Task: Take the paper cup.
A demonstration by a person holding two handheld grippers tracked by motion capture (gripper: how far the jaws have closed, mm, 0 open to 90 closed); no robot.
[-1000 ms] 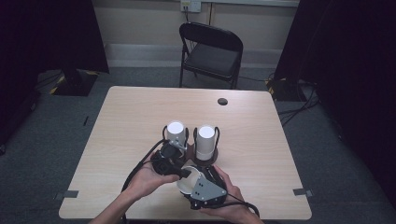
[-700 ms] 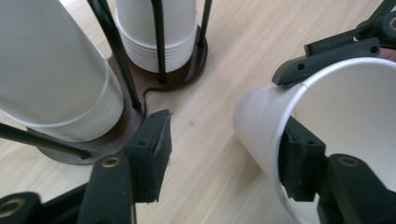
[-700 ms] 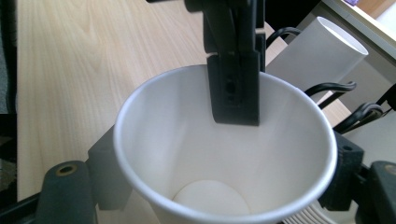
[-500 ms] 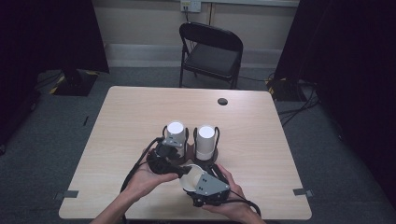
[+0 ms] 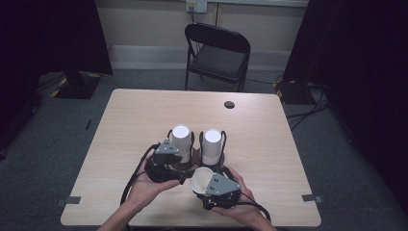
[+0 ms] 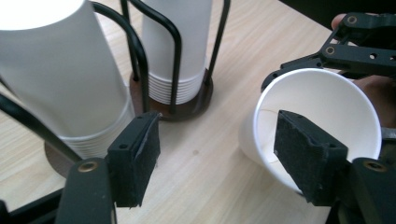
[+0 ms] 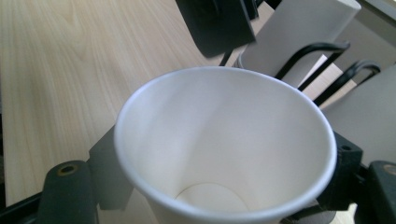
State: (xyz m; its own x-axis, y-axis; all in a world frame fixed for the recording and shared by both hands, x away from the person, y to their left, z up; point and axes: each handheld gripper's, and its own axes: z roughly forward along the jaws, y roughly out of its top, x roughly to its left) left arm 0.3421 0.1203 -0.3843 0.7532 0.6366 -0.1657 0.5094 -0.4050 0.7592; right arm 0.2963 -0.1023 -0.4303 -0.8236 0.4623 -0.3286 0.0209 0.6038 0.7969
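A single white paper cup (image 5: 200, 179) sits between the jaws of the right gripper (image 5: 211, 185), at the near edge of the table (image 5: 269, 144), just in front of two stacks of cups. The jaws pinch it on both sides of its wall; in the right gripper view the cup (image 7: 224, 144) shows its open mouth toward the camera, with its round bottom visible inside. Compared with a second ago, the cup and the right gripper have shifted slightly to the person's right and the cup's mouth is turned more to the left, toward the other gripper.

The left gripper (image 5: 174, 161) rests in the left hand (image 5: 144, 185) just beside the left stack (image 5: 181, 143). Its jaws stand spread with nothing between them; in the left gripper view the loose cup (image 6: 313, 116) lies beyond the right-side pad (image 6: 306, 156), and the left pad (image 6: 135, 156) is close to the base of the near stack (image 6: 60, 74). This gripper has drawn back a little from the holder since the earlier picture.

The two stacks, left and right (image 5: 211, 146), stand upside down in black wire holders (image 5: 196, 139) on dark round bases, unchanged. A black folding chair (image 5: 216, 53) stands beyond the table.
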